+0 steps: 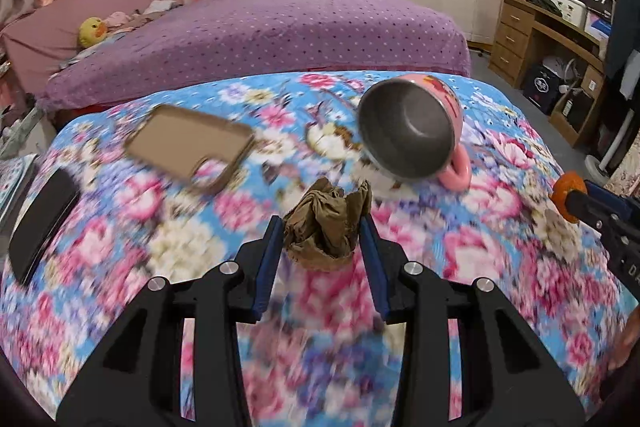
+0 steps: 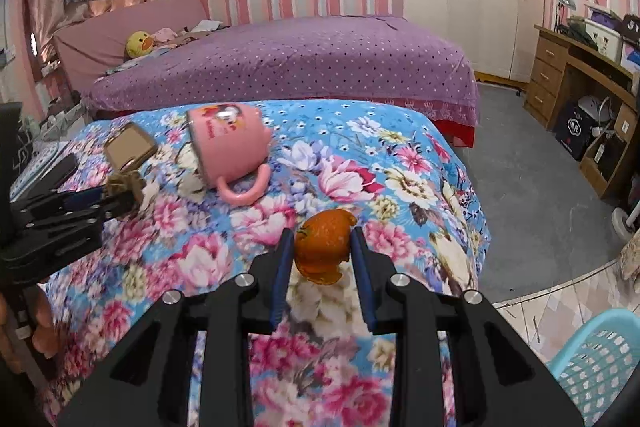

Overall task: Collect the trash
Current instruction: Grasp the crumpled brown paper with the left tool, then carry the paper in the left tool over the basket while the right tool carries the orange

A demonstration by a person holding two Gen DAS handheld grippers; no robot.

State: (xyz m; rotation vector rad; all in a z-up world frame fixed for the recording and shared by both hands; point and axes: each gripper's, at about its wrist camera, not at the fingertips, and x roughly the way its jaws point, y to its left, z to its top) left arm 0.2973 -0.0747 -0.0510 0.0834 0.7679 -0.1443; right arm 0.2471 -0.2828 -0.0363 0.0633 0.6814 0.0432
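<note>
Beneath and ahead of both tools spreads the floral cloth [image 2: 400, 163], blue with pink blooms, smeared by motion blur in the left wrist view so its pattern near the fingers is hard to read. Beyond it lies the purple bed [image 1: 280, 23]. Low and right of the right gripper [image 2: 323, 251], a turquoise basket [image 2: 600, 363] is cut off by the frame edge, only its perforated rim and wall showing. Ahead and right of the left gripper [image 1: 323, 231] a pink mug [image 1: 412, 131] lies on its side, steel mouth toward that camera; its far wall is hidden there. Ahead and left sits a tan phone case [image 1: 192, 147], and further left a dark flat object [image 1: 40, 219] too blurred to name. The left gripper's jaws are partly closed around a crumpled brown paper wad [image 1: 326, 223]; both blue pads seem to touch its sides, and its underside is hidden. The right gripper stands narrowly open, clamped on a piece of orange peel [image 2: 322, 247] between its fingertips, the peel's back face out of sight.
</note>
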